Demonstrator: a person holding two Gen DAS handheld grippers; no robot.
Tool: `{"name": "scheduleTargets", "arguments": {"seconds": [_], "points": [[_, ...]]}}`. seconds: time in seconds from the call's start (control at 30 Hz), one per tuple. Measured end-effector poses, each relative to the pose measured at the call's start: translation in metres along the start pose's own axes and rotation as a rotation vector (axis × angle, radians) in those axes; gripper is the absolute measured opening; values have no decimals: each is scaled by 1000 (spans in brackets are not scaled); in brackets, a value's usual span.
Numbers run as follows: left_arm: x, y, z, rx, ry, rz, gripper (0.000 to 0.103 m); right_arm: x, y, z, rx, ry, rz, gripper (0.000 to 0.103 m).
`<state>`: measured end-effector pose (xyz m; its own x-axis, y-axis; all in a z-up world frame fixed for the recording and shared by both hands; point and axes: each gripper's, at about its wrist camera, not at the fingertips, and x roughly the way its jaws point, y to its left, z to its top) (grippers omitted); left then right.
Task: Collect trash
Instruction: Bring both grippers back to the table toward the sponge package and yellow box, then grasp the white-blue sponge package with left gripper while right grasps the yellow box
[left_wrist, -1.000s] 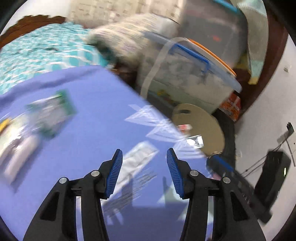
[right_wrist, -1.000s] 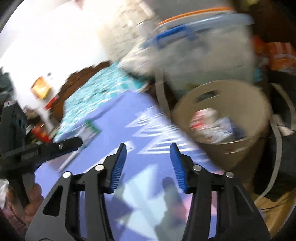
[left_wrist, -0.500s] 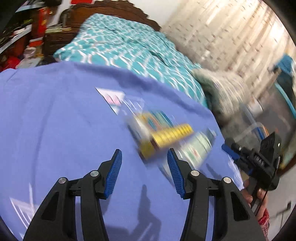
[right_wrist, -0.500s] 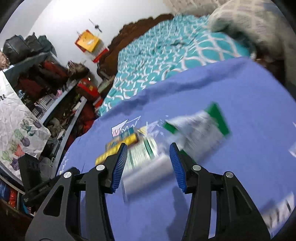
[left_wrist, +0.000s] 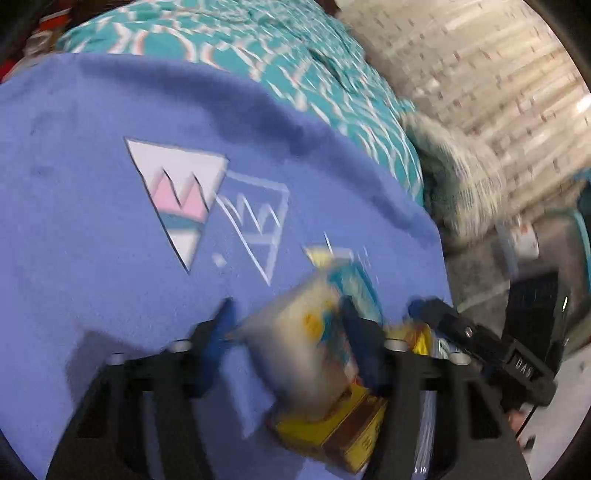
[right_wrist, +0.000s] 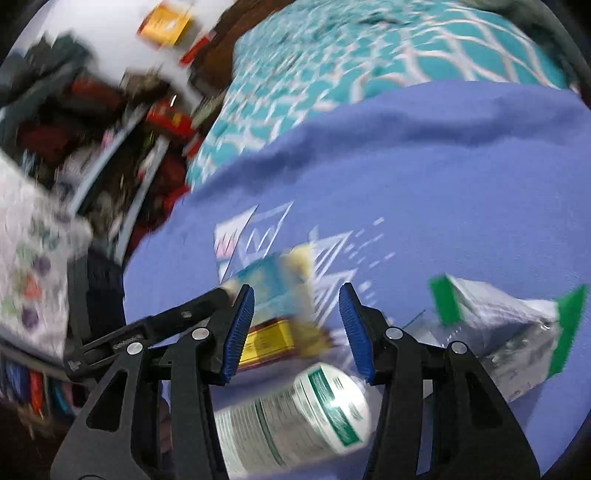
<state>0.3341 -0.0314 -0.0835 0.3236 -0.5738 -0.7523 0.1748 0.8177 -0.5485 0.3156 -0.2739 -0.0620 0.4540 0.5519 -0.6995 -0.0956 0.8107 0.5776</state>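
Left wrist view first: our left gripper (left_wrist: 284, 332) points steeply down at a blurred clear packet (left_wrist: 295, 354) with yellow and teal print, which sits between the blue pads; the jaws are closing, about half open, and we cannot tell through the blur whether the pads press on it yet. Under that packet lies a yellow box (left_wrist: 332, 439) with a brown band, and both rest on the purple blanket (left_wrist: 92, 221) spread over the bed, near its right edge, with the teal patterned bedspread (left_wrist: 295, 55) beyond. From the right wrist camera, our right gripper (right_wrist: 297, 326) hangs about half open over the same heap and holds nothing: a white bottle with a green label (right_wrist: 295, 410) lies on its side just below the gap, the yellow box (right_wrist: 273, 339) and a teal packet (right_wrist: 273, 284) lie ahead of it, and a silver pouch with green ends (right_wrist: 517, 325) lies apart toward the blanket's right side. We judge that we are at the reach-and-grasp step, with several pieces of trash not yet picked up. Next, the left calls for a firm pinch on the packet alone, without dragging the box, while the right needs to drop lower and straddle the bottle across its width. Both grippers tilt downward, close together, the left one's tip showing beside the right's left finger.
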Motion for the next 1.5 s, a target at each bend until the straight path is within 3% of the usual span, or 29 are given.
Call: {"name": "scheduleTargets", "arguments": {"seconds": [0.1,0.2,0.43,0.5,0.57,0.7,0.83,0.87,0.9,0.93,1.03,1.13,1.2,1.23,1.37,1.4,1.5], "points": [[-11,-14,-31,37,19,-25,43,-3,27,-25,-97,30,-5,50],[-29,-29,-74,96,6,7,43,-14,42,-57,-158,49,-2,51],[-76,-30,-169,110,6,-16,42,-57,79,-131,-271,100,80,52],[-87,-32,-188,129,-1,-3,42,-74,93,-145,-306,46,46,53],[-102,-29,-204,141,-29,32,41,-103,101,-155,-299,-72,21,60],[-129,-17,-211,122,-97,74,40,-152,114,-192,-282,-272,12,64],[-143,-9,-207,105,-135,97,43,-159,126,-243,-259,-313,-2,64],[-143,-9,-205,103,-136,106,46,-155,130,-254,-259,-312,-19,64],[-141,-7,-202,87,-135,130,62,-148,134,-263,-265,-305,-32,64],[-140,-7,-199,70,-142,141,72,-140,140,-271,-278,-296,-46,64],[-131,-13,-187,65,-156,180,72,-107,155,-284,-334,-287,-159,64],[-116,-33,-180,145,-153,224,72,-83,149,-286,-325,-258,-265,61],[-101,-44,-179,198,-132,279,72,-80,145,-288,-351,-270,-320,52],[-93,-47,-178,210,-123,307,72,-80,145,-288,-365,-273,-355,40],[-80,-50,-185,247,-118,330,70,-86,142,-293,-383,-283,-371,32],[-82,-53,-189,274,-133,325,58,-91,143,-296,-380,-293,-369,31],[-93,-54,-197,305,-149,316,46,-108,143,-298,-374,-353,-324,28]]}}
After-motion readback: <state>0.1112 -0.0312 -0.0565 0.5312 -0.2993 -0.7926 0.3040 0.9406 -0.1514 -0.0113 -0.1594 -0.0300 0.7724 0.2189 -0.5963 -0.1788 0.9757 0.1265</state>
